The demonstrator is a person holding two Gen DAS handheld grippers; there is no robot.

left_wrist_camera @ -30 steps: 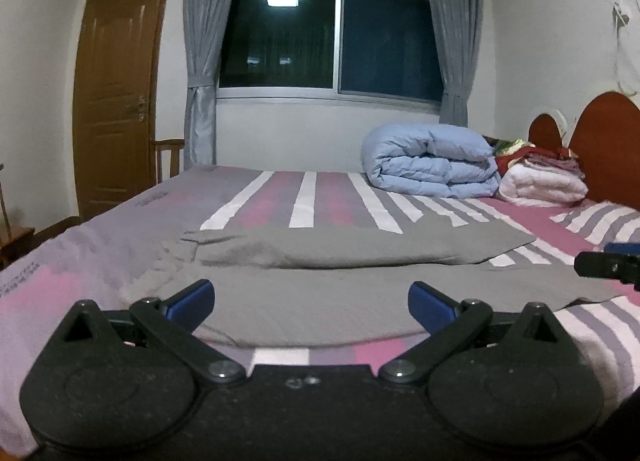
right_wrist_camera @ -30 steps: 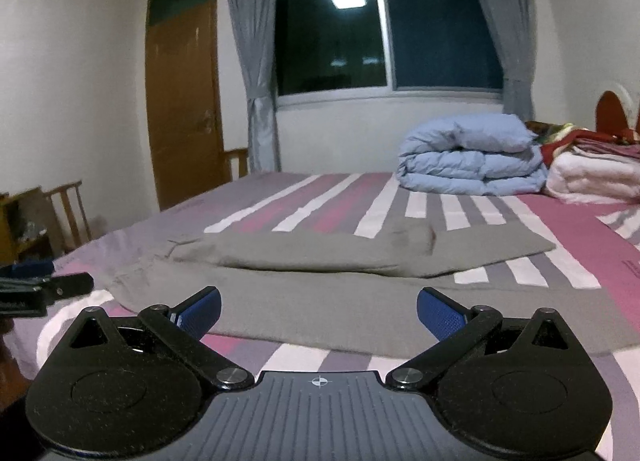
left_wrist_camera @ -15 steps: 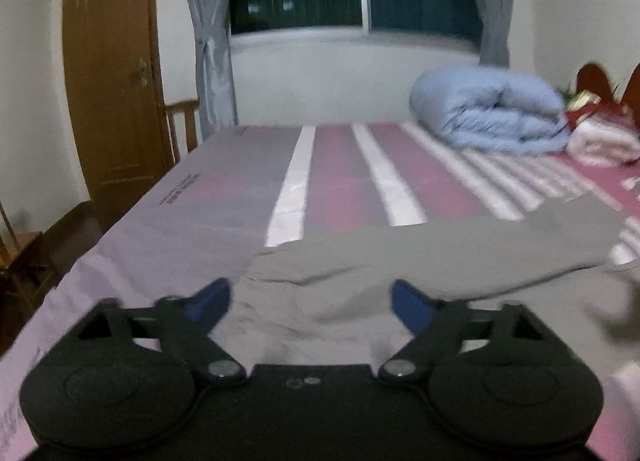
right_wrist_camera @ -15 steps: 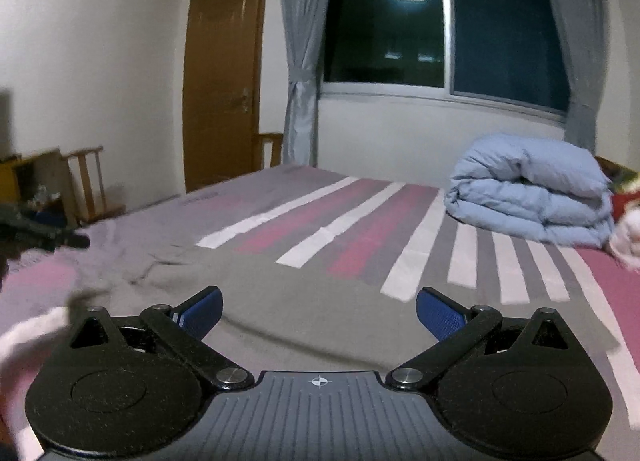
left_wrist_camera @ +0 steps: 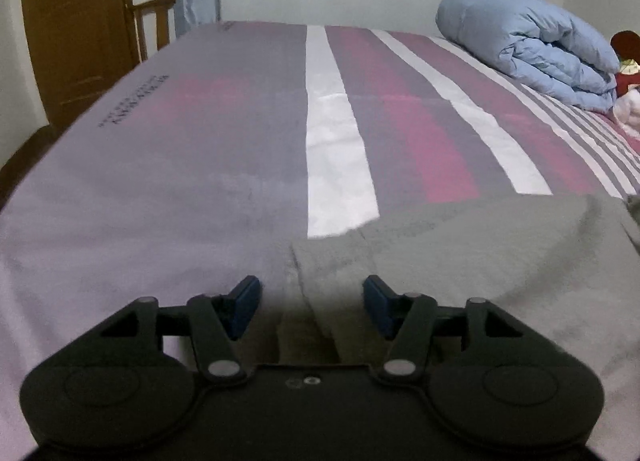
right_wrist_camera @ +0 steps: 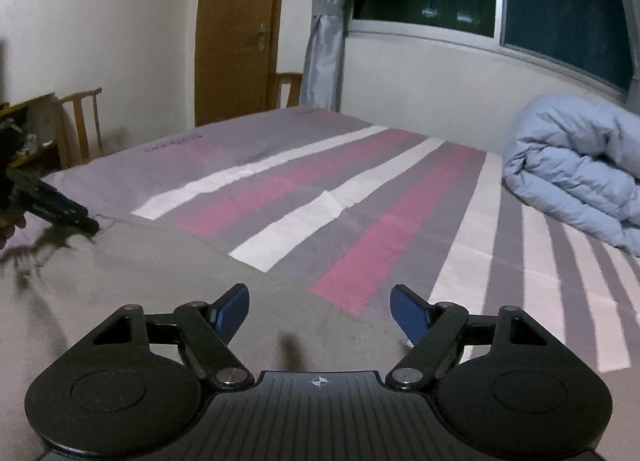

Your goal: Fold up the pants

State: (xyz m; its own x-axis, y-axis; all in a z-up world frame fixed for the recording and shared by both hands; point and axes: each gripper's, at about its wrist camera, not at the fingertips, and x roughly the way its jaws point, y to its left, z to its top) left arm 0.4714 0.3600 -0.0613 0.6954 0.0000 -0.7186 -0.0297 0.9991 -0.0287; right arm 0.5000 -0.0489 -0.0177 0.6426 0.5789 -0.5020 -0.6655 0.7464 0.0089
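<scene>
Grey pants (left_wrist_camera: 460,257) lie between the open left hand-held gripper (left_wrist_camera: 311,307).

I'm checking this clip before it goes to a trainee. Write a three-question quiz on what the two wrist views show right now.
1. True or false: the left gripper is clamped shut on the grey pants.
2. What lies straight ahead between the left gripper's open fingers?
A. the pants' edge
B. the blue duvet
C. bare striped bedsheet only
3. Fill in: in the right wrist view, the right gripper is ____ above the grey fabric.

Key
1. False: its jaws stand apart, nothing is pinched.
2. A
3. open
</scene>
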